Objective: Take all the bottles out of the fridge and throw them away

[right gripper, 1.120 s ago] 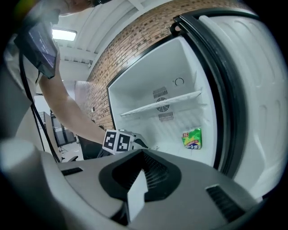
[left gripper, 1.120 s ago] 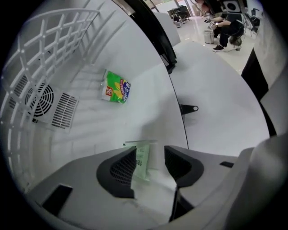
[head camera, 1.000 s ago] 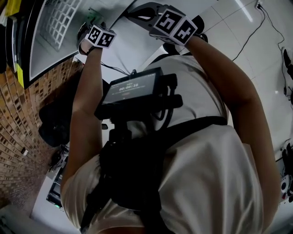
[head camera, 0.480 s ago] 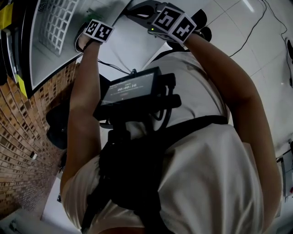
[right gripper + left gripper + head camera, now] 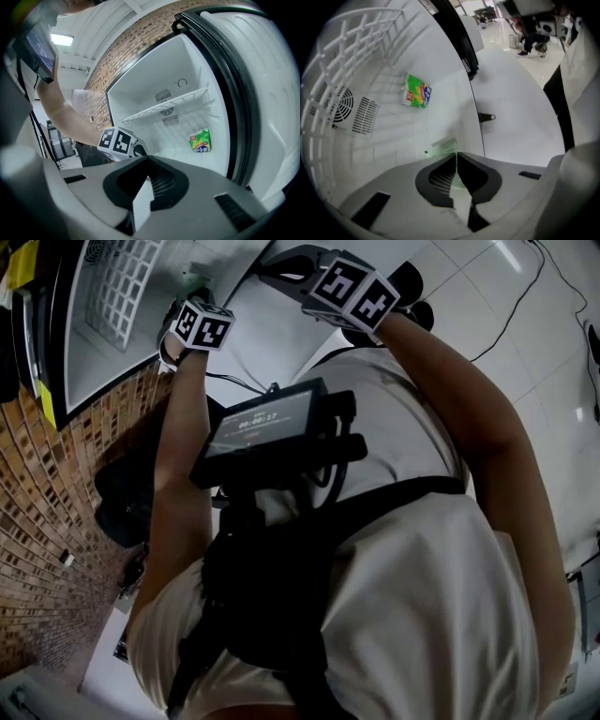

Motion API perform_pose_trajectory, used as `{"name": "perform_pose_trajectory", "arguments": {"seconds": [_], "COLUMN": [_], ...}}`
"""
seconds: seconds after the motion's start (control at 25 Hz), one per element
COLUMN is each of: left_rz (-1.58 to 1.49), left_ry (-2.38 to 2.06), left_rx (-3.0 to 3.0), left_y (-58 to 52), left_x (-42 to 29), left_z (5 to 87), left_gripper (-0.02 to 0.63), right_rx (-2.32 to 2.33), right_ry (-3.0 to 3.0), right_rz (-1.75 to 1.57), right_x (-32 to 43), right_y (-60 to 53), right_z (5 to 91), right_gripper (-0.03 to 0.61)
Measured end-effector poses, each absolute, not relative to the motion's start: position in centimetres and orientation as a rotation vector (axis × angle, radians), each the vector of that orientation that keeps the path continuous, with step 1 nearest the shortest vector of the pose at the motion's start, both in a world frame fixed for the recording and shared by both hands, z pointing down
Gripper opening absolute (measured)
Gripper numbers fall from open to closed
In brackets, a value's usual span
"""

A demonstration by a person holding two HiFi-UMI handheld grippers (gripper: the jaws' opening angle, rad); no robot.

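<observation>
My left gripper (image 5: 456, 153) reaches down into the open fridge (image 5: 154, 65). Its jaws have just been closing, and they now meet on the near edge of a clear, green-tinted plastic bottle (image 5: 443, 146) lying on the fridge floor. From the head view its marker cube (image 5: 204, 324) shows at the fridge mouth, with something pale green (image 5: 197, 273) just beyond it. My right gripper (image 5: 149, 159) hangs level outside the fridge, shut with nothing in it. The left gripper's marker cube (image 5: 117, 140) sits just ahead of it.
A green snack packet (image 5: 416, 91) leans on the fridge's back wall beside a fan vent (image 5: 340, 105). A white wire shelf (image 5: 164, 107) spans the fridge above. The open door (image 5: 262, 93) stands at the right. A brick wall (image 5: 56, 521) flanks the fridge.
The left hand pushed a little further into the fridge, then drew back slightly. The right gripper has stayed where it was.
</observation>
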State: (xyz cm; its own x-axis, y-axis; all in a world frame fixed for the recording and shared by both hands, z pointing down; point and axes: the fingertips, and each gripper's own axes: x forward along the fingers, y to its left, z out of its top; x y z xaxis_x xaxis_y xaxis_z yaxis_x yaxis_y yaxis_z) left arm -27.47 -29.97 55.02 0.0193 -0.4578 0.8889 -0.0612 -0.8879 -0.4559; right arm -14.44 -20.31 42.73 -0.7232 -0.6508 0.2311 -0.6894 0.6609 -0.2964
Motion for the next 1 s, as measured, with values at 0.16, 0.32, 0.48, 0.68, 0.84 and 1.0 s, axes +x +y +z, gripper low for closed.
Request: {"name": "perform_pose_trajectory", "arguments": {"seconds": [0.16, 0.32, 0.48, 0.68, 0.84, 1.0], "left_rz": [-1.812, -1.631, -1.420, -1.138, -0.937, -0.808], "left_ry": [0.644, 0.695, 0.602, 0.489, 0.406, 0.350], "left_rx": [-2.216, -2.446, -2.588, -2.777, -2.898, -2.957], "left_y": [-28.0, -26.6, -24.2, -19.2, -16.0, -14.5], "left_x": [-25.6, -23.2, -20.0, -13.9, -9.5, -6.3], "left_z": [52.0, 49.8, 48.2, 45.3, 43.2, 41.8], "left_gripper": [0.020, 0.021, 0.021, 0.022, 0.023, 0.023], "right_rx": [1.124, 1.130, 1.173, 1.279, 1.371, 1.454], "right_ry": [-2.772, -2.774, -2.761, -2.710, -2.670, -2.634], "right_rz": [0.537, 0.510, 0.498, 0.485, 0.472, 0.455], "right_x": [-14.0, -13.5, -12.1, -7.5, -3.6, -0.4], "right_y": [-19.7, -19.7, -19.6, -16.9, -14.6, -13.1], "right_z": [42.1, 42.0, 41.9, 40.3, 39.0, 38.2], "right_gripper": [0.003, 0.003, 0.003, 0.003, 0.003, 0.003]}}
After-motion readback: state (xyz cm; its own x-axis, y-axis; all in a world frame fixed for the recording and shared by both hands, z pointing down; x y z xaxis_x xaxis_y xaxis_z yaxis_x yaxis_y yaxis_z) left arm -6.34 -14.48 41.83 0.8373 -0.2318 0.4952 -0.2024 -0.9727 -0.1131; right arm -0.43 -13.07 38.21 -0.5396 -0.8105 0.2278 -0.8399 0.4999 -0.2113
